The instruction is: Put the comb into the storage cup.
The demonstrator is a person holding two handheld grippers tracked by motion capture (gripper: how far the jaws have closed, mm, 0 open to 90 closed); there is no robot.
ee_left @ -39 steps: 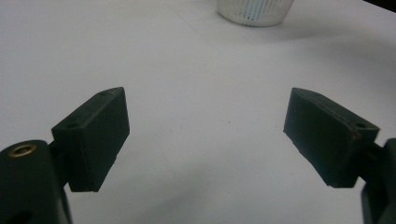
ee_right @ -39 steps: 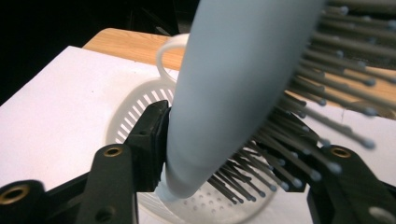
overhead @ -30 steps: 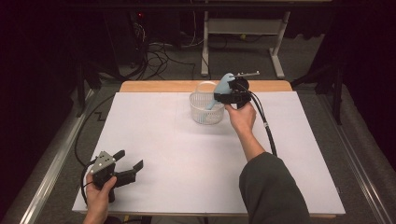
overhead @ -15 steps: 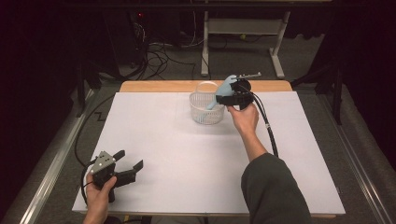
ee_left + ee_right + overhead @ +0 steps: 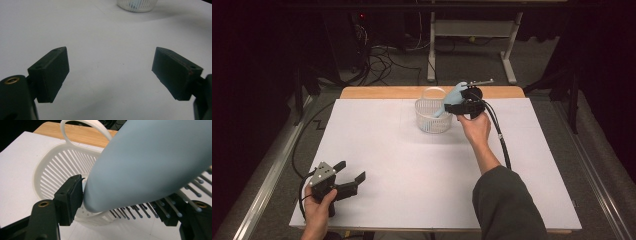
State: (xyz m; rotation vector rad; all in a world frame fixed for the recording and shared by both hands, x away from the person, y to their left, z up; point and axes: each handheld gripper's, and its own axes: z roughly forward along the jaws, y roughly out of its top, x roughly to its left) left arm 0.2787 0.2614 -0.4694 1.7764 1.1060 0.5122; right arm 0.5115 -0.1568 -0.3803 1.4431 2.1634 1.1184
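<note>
My right gripper (image 5: pixel 458 106) is shut on a light-blue hairbrush (image 5: pixel 452 97) at the far middle of the table. It holds the brush tilted over the right rim of a white slotted basket (image 5: pixel 426 120). In the right gripper view the brush (image 5: pixel 155 162) lies between the jaws with its bristles pointing down and right. Below it the basket (image 5: pixel 57 167) shows its loop handle. My left gripper (image 5: pixel 351 170) rests open near the front left corner, held by a hand. Nothing lies between its jaws in the left gripper view (image 5: pixel 110 65).
A white sheet (image 5: pixel 412 175) covers the table, and a wooden edge (image 5: pixel 377 92) shows at the far side. A black cable (image 5: pixel 499 135) trails from the right gripper along the forearm. A white metal frame (image 5: pixel 472 30) stands on the floor beyond the table.
The right gripper has dipped slightly, bringing the brush lower over the basket's rim. The left gripper has stayed in place.
</note>
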